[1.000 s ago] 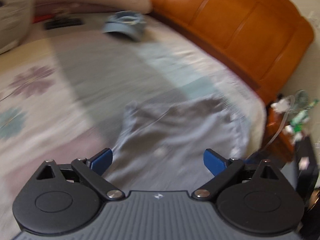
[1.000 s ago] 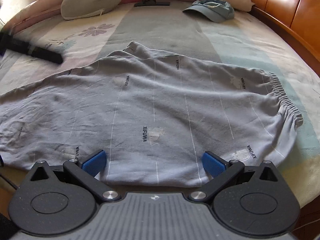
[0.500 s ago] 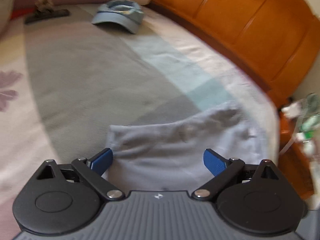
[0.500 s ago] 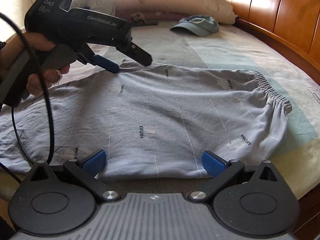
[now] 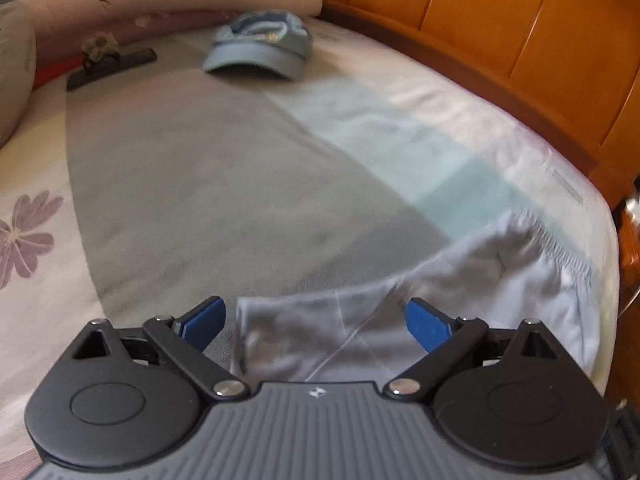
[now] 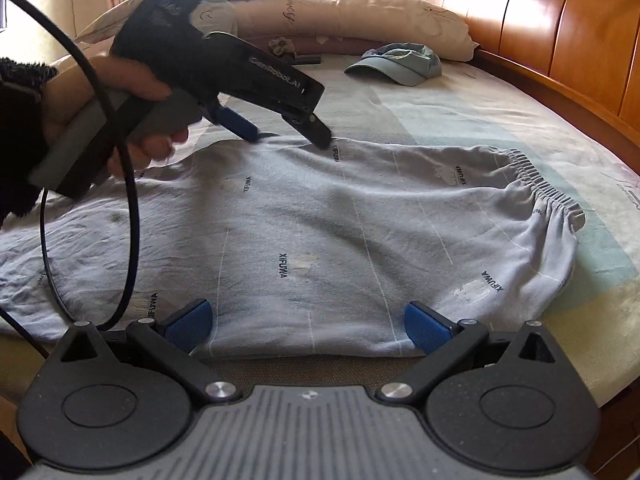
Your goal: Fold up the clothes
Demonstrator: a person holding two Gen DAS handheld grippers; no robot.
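- The grey trousers (image 6: 320, 232) lie spread flat on the bed (image 6: 480, 120), just ahead of the right gripper (image 6: 308, 324), whose jaws gape wide with nothing between them.
- Light, limp cloth, I'd judge: pinch an edge or the elastic waistband (image 6: 548, 196).
- The left gripper (image 6: 290, 136), jaws apart, tips touching the far edge.
- A blue cap (image 6: 396, 62) well beyond.

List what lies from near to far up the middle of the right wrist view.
right gripper → grey trousers → left gripper at their far edge → bare bedsheet → blue cap → long pillow
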